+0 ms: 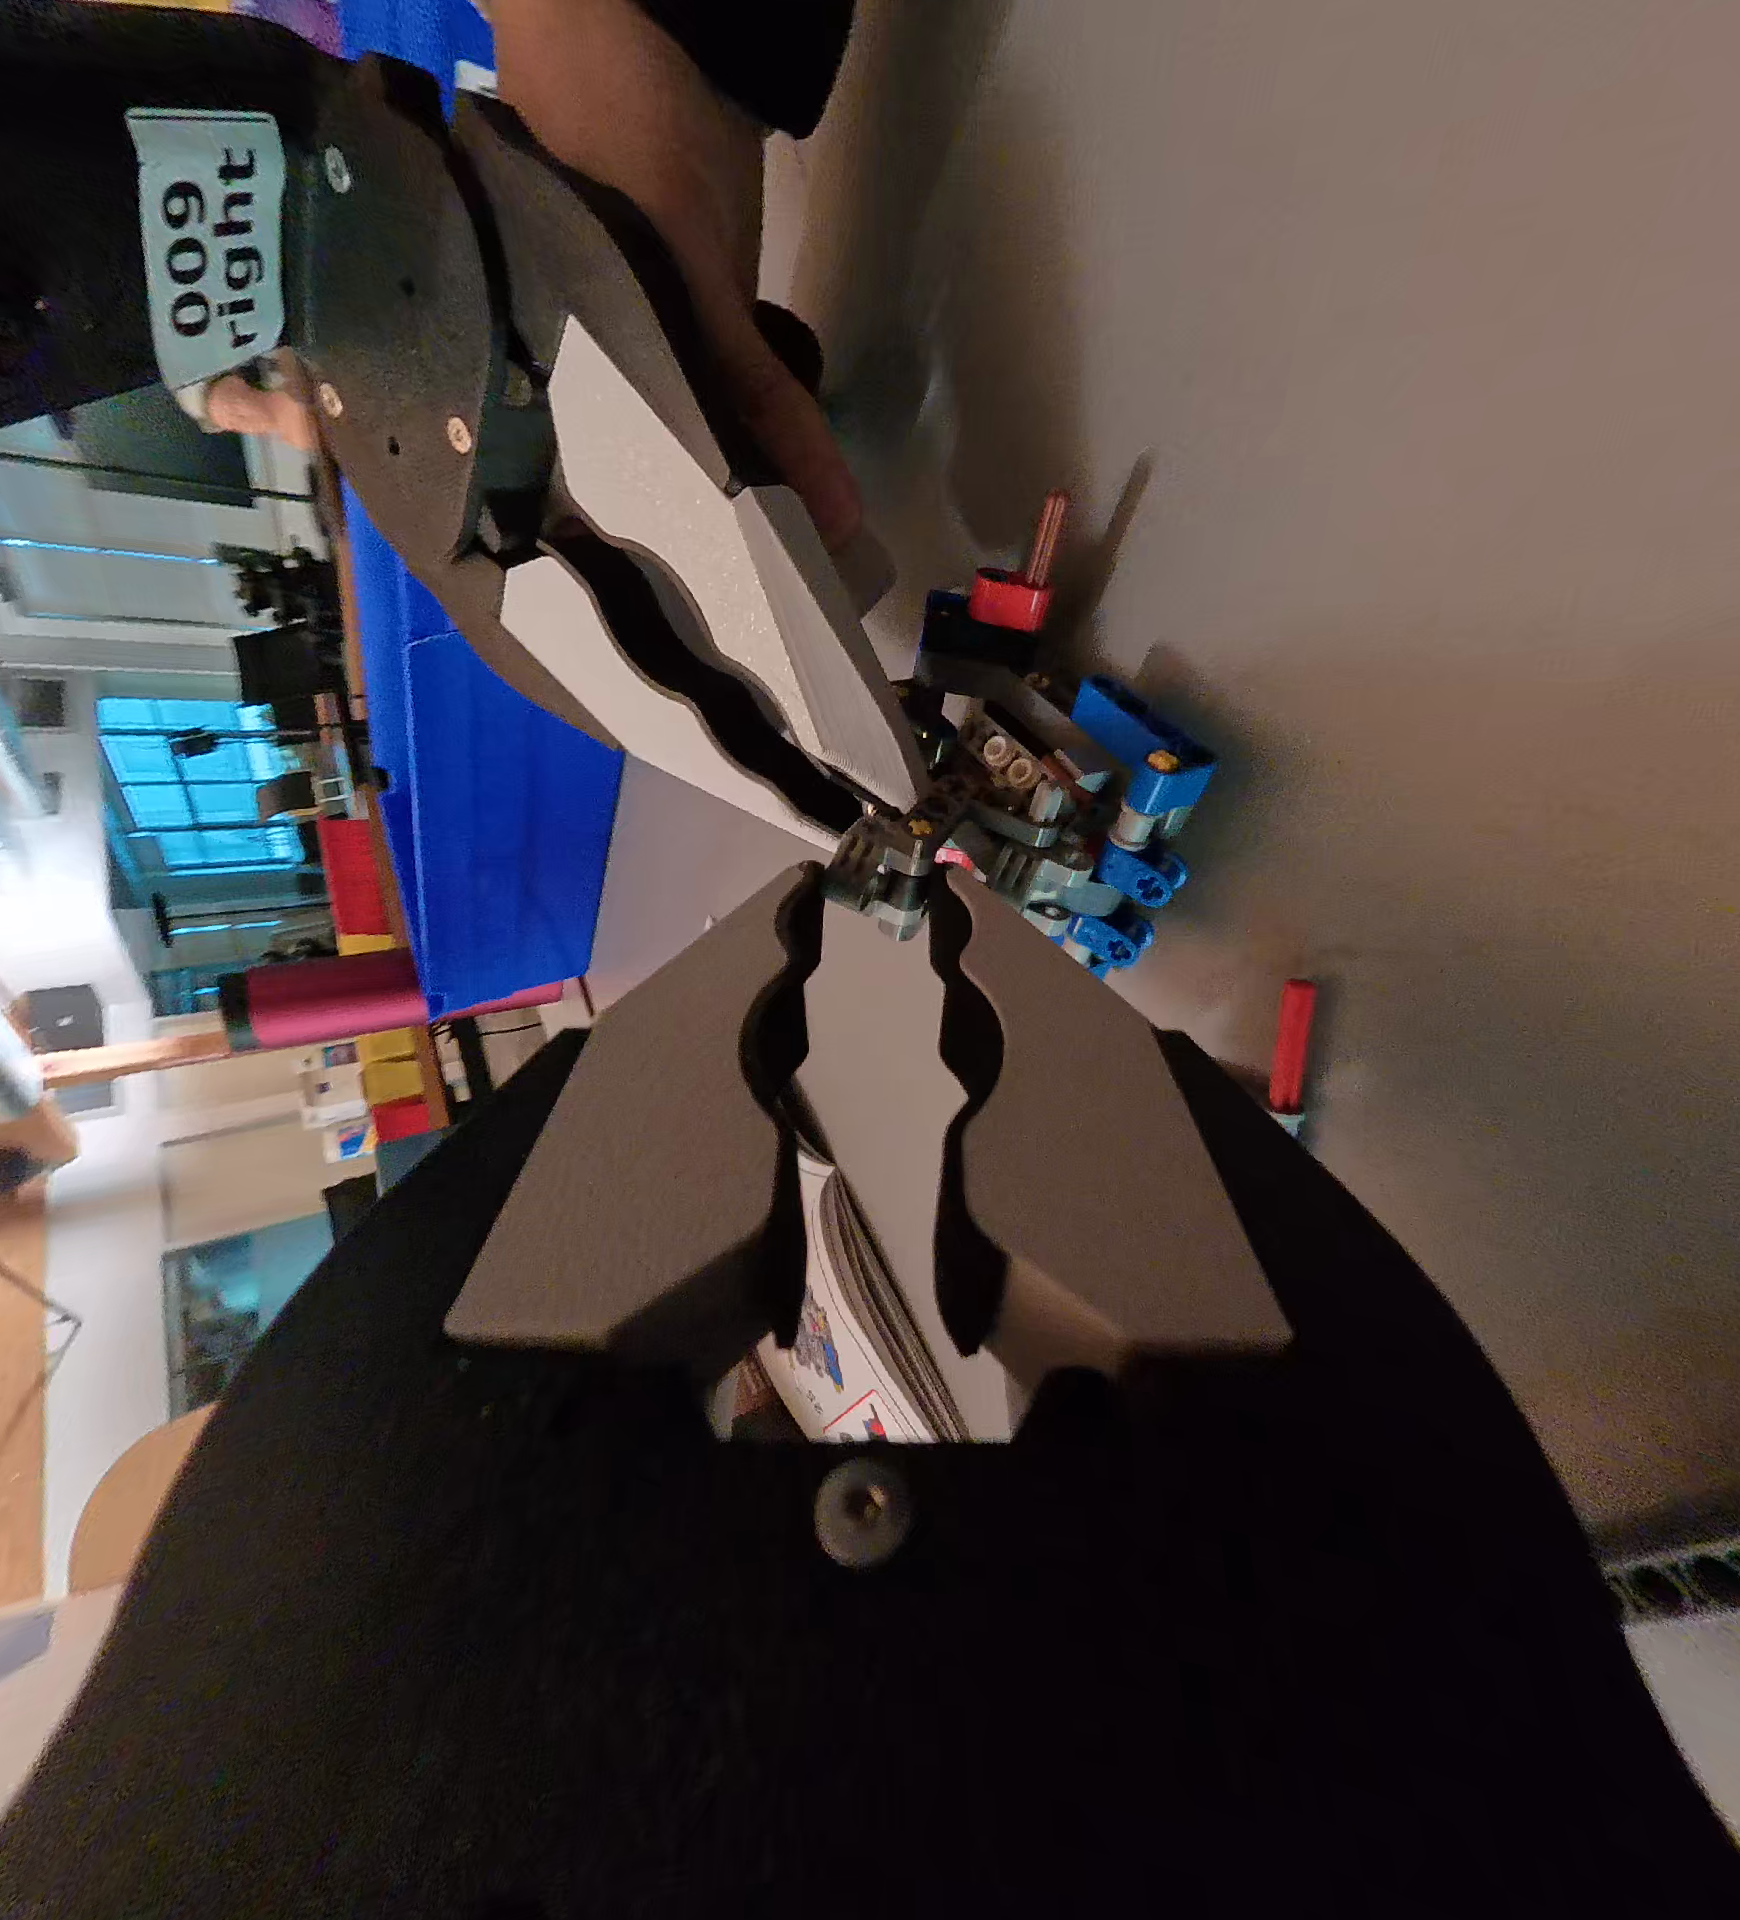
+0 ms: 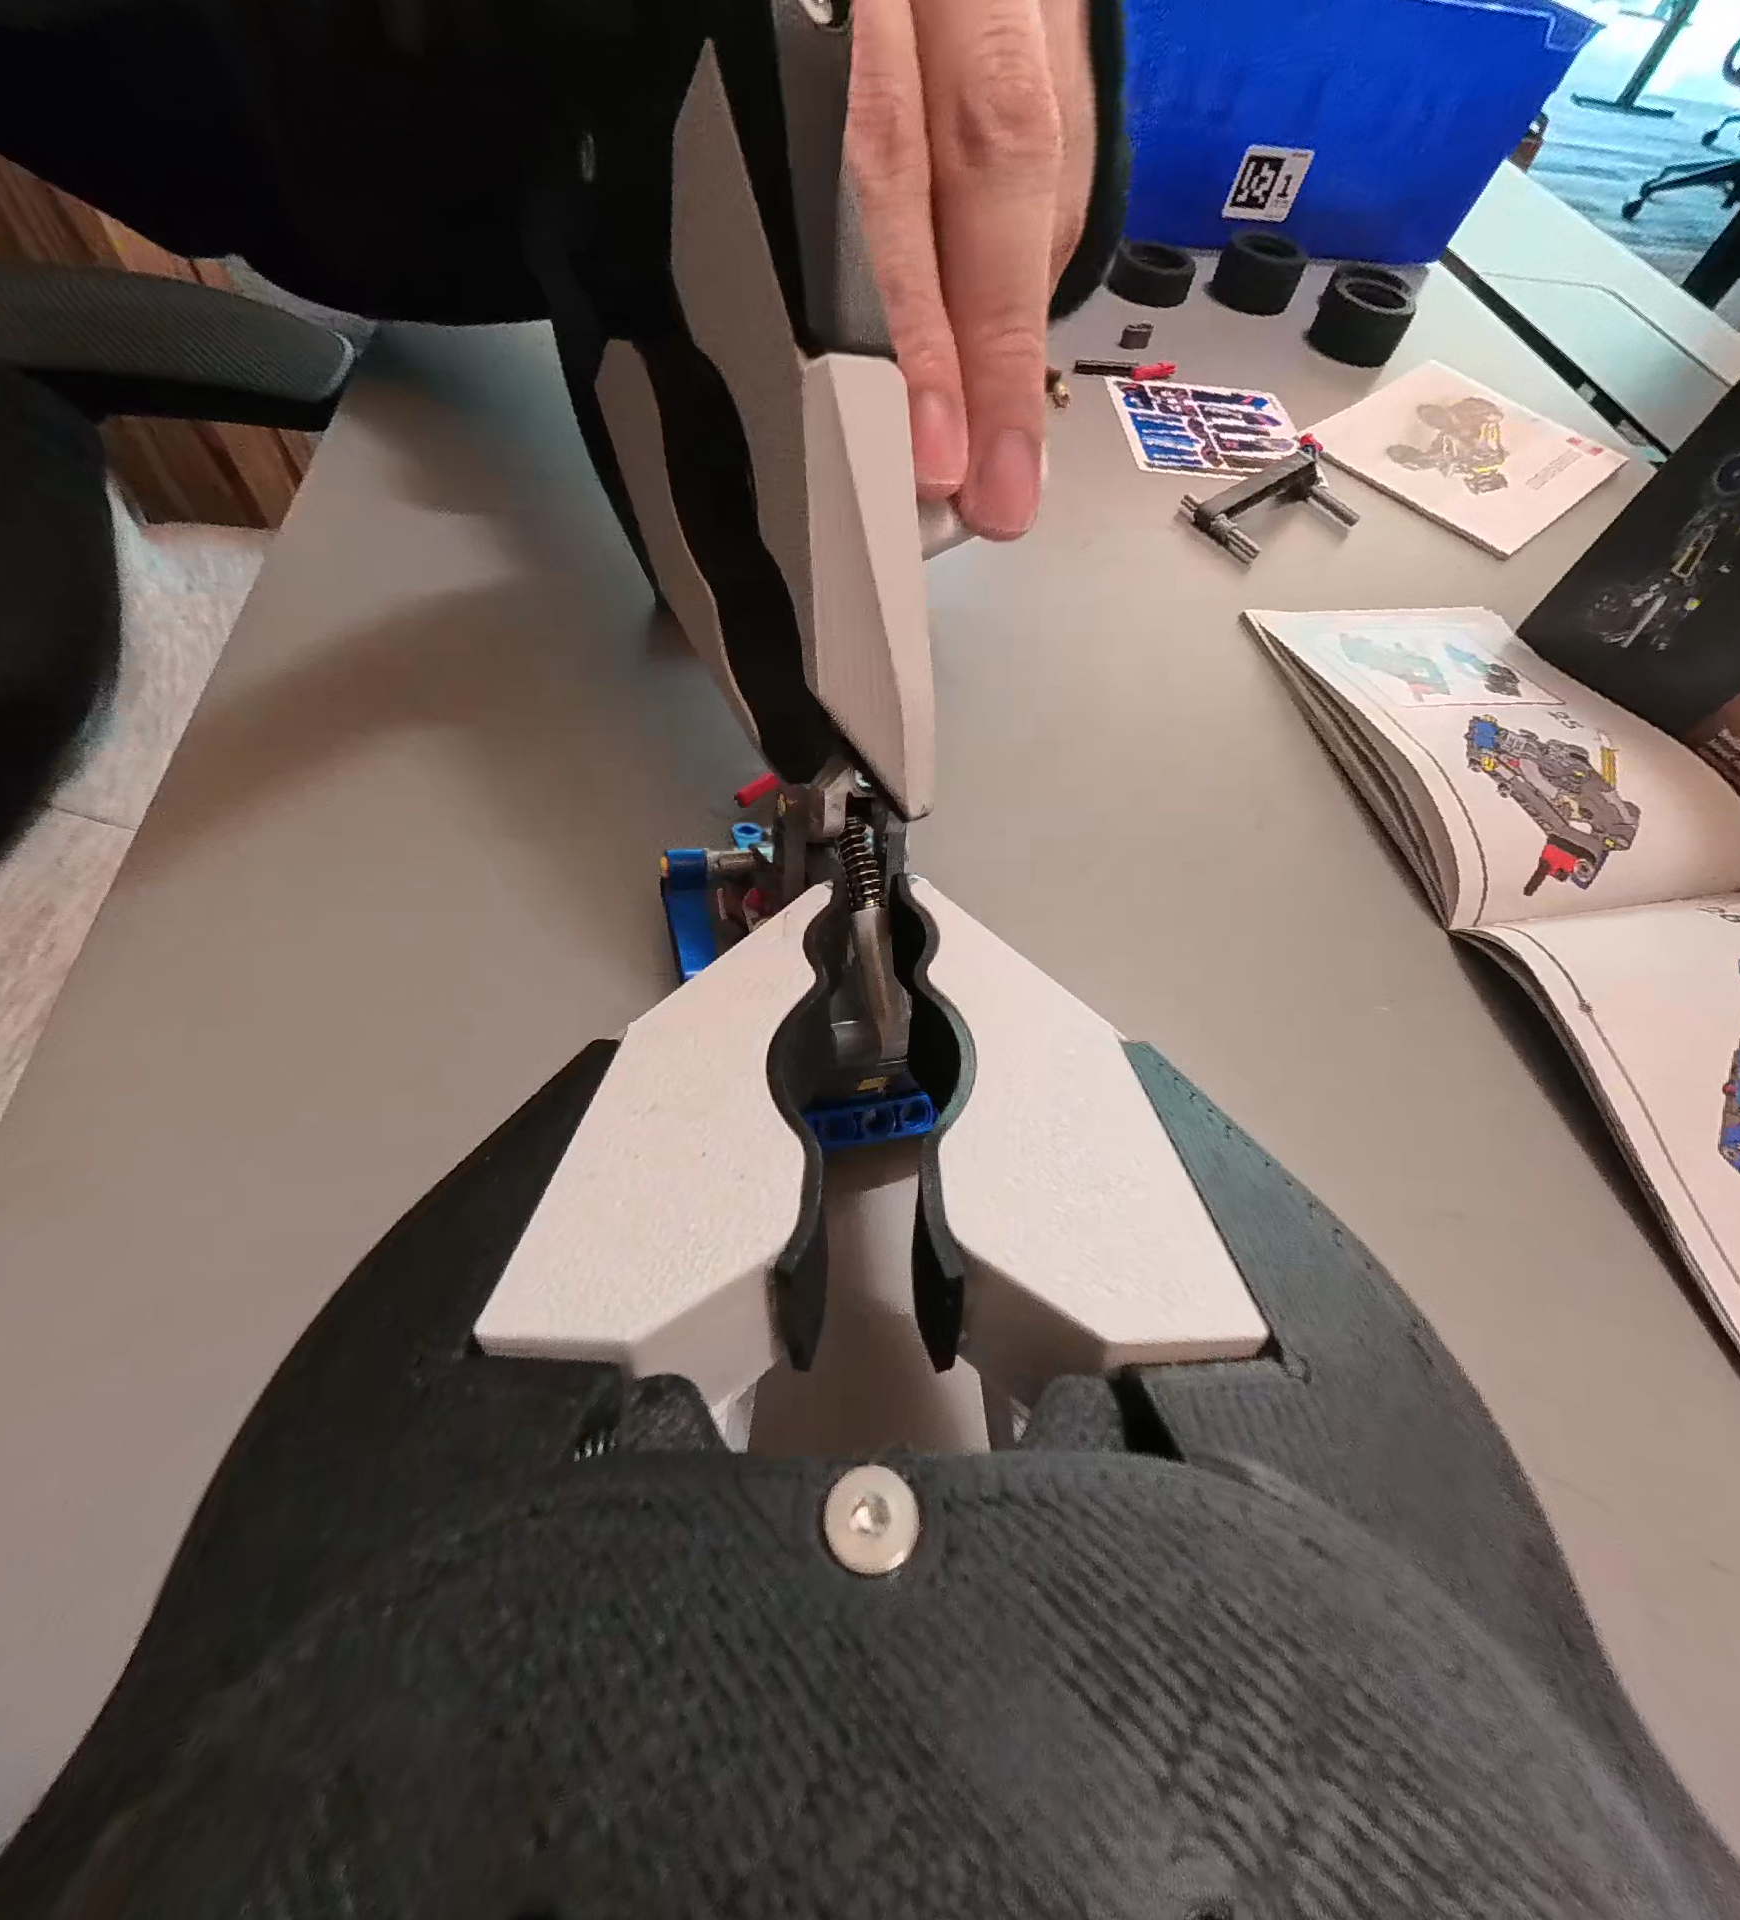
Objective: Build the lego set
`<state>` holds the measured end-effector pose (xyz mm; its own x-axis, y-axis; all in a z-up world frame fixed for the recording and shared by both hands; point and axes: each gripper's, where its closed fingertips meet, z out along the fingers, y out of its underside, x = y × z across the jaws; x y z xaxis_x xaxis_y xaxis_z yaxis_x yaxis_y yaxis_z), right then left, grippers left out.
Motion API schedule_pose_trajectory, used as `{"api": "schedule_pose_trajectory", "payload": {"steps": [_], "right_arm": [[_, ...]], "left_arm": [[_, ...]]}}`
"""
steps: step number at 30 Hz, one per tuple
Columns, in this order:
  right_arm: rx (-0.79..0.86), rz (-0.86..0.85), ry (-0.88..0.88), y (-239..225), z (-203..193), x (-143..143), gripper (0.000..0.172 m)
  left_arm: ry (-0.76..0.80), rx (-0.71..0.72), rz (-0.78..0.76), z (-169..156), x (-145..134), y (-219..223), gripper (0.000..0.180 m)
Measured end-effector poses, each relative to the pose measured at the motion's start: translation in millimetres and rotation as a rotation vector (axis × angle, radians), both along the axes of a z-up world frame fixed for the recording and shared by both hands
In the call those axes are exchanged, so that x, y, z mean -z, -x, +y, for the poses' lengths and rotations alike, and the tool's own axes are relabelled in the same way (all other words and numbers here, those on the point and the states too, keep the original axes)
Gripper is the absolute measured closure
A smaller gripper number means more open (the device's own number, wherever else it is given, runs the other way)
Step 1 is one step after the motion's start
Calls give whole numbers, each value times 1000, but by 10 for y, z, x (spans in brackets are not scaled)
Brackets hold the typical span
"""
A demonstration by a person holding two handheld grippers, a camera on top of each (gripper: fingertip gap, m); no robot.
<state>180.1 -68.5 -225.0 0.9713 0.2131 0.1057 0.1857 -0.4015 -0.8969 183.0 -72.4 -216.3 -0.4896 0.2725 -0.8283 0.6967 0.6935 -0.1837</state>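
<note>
Currently left gripper (image 1: 871, 883) is clamped narrow on the grey end of the toy brick model (image 1: 1053, 821), which sits on the grey table (image 2: 430, 727). Right gripper (image 2: 866, 894) is nearly shut, pinching the model's spring strut (image 2: 864, 868). Open booklet (image 2: 1572, 831) lies to the right.

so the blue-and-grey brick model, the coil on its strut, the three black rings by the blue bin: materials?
Blue-and-grey brick model: moulded plastic, semi-gloss, with stud holes. Coil: looks like metal wire, glinting. Black rings: likely rubber tyres, matte.
</note>
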Motion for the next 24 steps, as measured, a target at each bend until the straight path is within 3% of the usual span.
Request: {"api": "schedule_pose_trajectory", "payload": {"steps": [7, 15, 21, 24], "right_arm": [[18, -11, -14, -36, 12, -17, 166], [78, -46, -3, -131, 35, 9, 168], [154, -127, -13, -278, 32, 13, 168], [169, -205, -15, -318, 30, 30, 167]], "left_arm": [[130, -77, -120, 28, -8, -24, 164], [238, -174, -60, 131, -75, -154, 159], [489, -352, 107, 624, -309, -380, 152], [554, -561, 222, 1008, -226, -514, 148]]}}
